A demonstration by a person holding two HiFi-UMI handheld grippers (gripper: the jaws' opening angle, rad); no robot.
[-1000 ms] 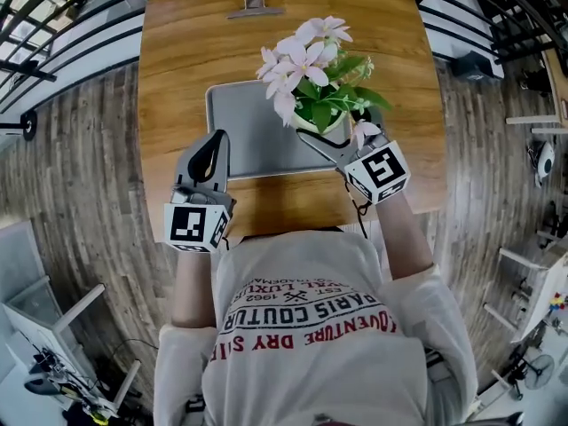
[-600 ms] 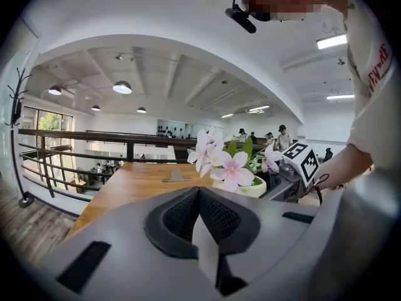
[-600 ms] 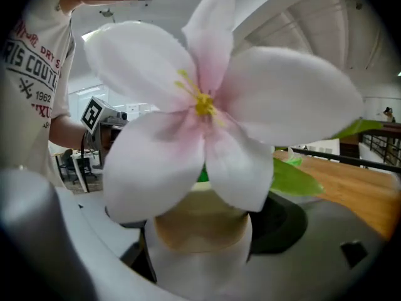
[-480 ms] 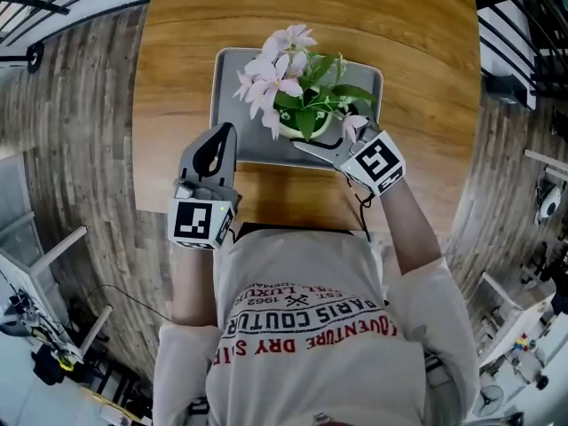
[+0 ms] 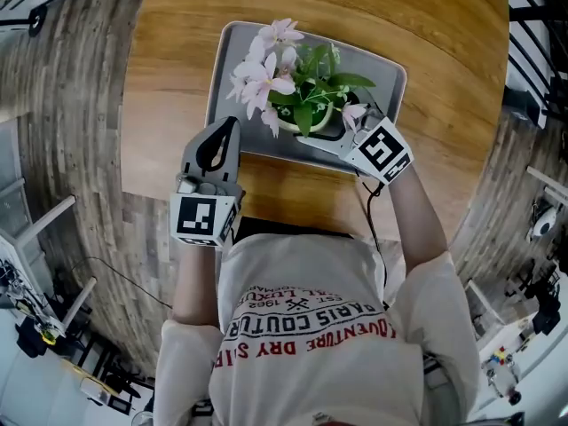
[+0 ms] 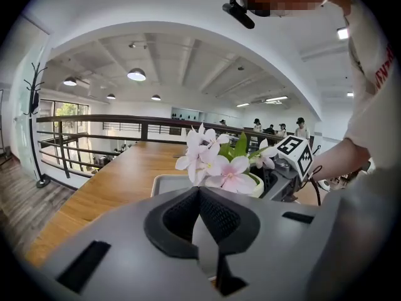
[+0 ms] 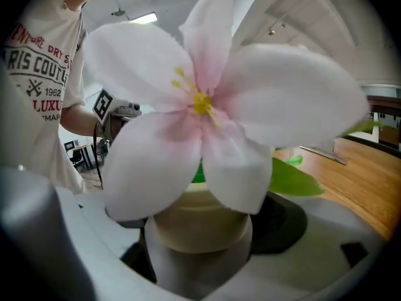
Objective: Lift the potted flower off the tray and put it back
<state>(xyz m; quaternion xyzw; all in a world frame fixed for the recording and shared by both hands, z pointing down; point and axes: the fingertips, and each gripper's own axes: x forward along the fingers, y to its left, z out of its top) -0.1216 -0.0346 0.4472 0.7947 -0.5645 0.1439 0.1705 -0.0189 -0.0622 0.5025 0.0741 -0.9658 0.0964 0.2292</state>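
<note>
- Cream pot wall is what the right gripper (image 5: 327,137) has hold of: its jaws are closed part-way onto the potted flower (image 5: 300,103), just under the pot's rim
- The plant stands upright, pink blooms leaning to our left, over the near half of the grey tray (image 5: 232,56) on the wooden table (image 5: 173,78)
- We cannot tell whether the pot's base rests on the tray or hangs just above it
- The left gripper (image 5: 228,130) has its jaws pressed together on nothing, at the tray's near-left corner, beside the blooms but apart from the pot
- We judge that the tray lies straight below the pot, so the coming move is vertical only, with the right hand doing it and the stem axis kept upright
</note>
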